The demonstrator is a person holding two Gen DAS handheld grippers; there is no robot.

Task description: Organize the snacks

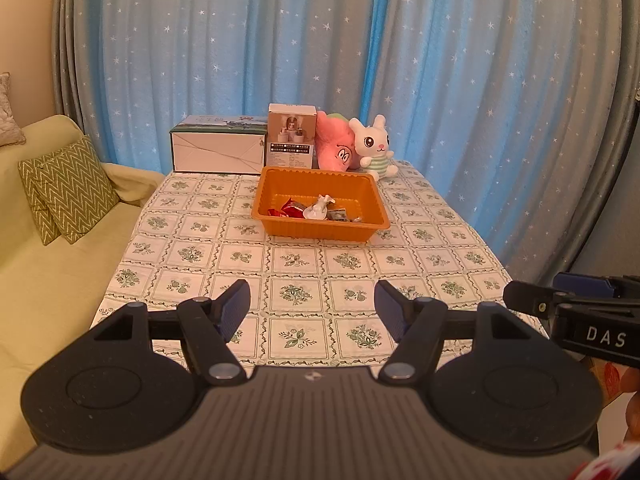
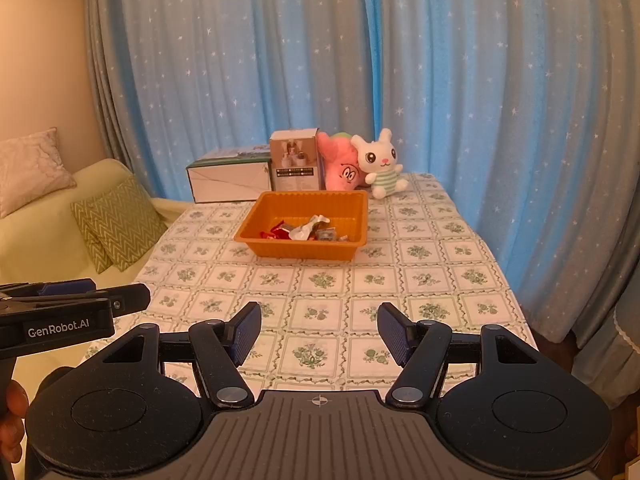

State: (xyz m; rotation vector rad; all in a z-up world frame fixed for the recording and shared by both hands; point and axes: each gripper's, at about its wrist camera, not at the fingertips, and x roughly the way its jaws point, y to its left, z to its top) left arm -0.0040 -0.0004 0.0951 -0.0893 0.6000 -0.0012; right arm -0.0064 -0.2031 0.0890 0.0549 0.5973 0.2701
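Both views show an empty, wide-apart gripper [image 1: 312, 312]; only the right wrist's shows a pale pillow [image 2: 30, 170].

The wrapped snacks [image 1: 316, 210] in the orange tray [image 1: 280, 184] at centre frame are too small to identify. The printing on the box [image 1: 291, 140] behind is unreadable.

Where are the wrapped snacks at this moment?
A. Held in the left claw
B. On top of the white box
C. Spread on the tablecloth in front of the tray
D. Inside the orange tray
D: the wrapped snacks lie inside the orange tray, and both views show the same; the left claw and the right claw are open and hold nothing.
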